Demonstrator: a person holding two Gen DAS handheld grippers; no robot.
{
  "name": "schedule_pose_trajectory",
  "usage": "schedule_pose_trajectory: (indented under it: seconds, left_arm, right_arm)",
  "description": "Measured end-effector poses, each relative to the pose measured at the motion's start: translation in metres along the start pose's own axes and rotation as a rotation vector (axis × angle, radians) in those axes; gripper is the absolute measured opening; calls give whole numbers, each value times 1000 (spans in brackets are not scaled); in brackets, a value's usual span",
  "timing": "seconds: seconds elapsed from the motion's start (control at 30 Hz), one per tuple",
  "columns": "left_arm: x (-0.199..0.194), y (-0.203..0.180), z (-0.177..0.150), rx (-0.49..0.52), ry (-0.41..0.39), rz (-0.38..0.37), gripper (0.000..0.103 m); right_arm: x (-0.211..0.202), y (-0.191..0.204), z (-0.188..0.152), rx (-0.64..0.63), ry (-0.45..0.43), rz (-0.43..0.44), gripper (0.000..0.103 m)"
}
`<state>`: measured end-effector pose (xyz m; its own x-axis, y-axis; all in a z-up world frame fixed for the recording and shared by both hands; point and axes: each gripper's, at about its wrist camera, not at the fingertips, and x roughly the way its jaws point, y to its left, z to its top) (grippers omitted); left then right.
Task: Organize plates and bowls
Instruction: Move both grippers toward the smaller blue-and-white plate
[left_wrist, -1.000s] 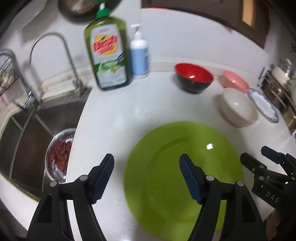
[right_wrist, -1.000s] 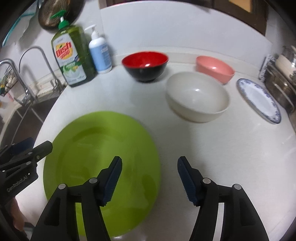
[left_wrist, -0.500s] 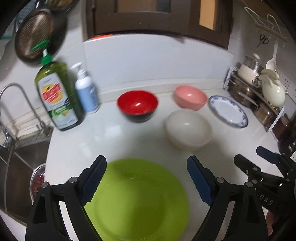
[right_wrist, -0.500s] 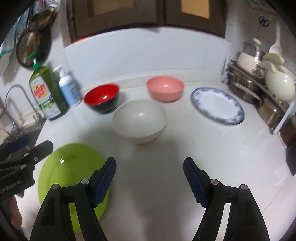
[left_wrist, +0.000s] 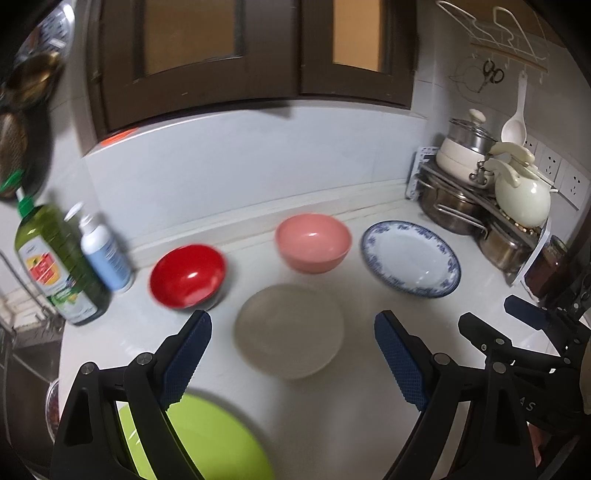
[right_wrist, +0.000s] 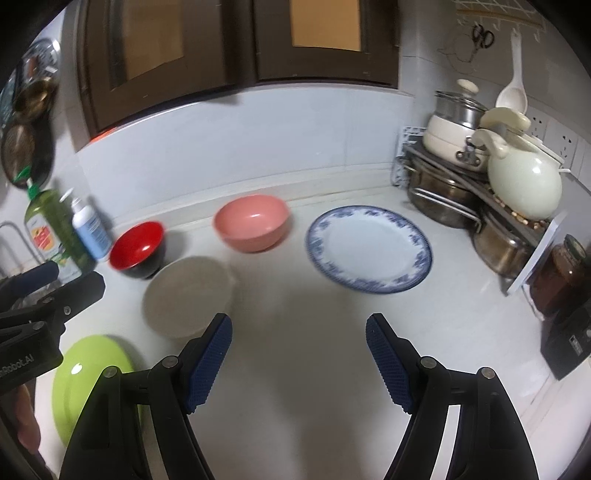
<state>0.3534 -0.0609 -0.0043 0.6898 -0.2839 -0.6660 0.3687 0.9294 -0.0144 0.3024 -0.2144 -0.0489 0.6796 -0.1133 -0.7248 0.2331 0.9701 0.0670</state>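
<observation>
On the white counter lie a green plate at the near left, a cream bowl in the middle, a red bowl, a pink bowl and a blue-rimmed white plate. My left gripper hangs open above the counter with the cream bowl seen between its fingers but well beyond them. My right gripper is open over bare counter, holding nothing. Each gripper shows at the other view's edge.
A green dish-soap bottle and a blue pump bottle stand at the back left beside the sink. Stacked steel pots and a cream kettle fill the right corner, with a dark jar in front.
Both grippers rose and swung right, away from the green plate, which slid to the lower left of both views. The left jaws widened. The blue-rimmed plate and the pot rack came into view.
</observation>
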Motion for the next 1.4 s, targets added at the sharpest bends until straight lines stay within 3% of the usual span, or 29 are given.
schedule_pose_trajectory:
  seconds: [0.57,0.87,1.2,1.4]
  left_arm:
    - [76,-93,47,-5,33,-34,90]
    - [132,-124,58,-2,90,-34,83]
    - [196,-140,63,12,141,-29,67]
    - [229,-147,64,19,156,-16,65]
  right_arm:
    - [60,-111,39,67,1,-15,76]
    - [109,-155,48,109,20,-6,76]
    - [159,-175,57,111,40,-26,76]
    - [188,-187,62,128,58,-48,75]
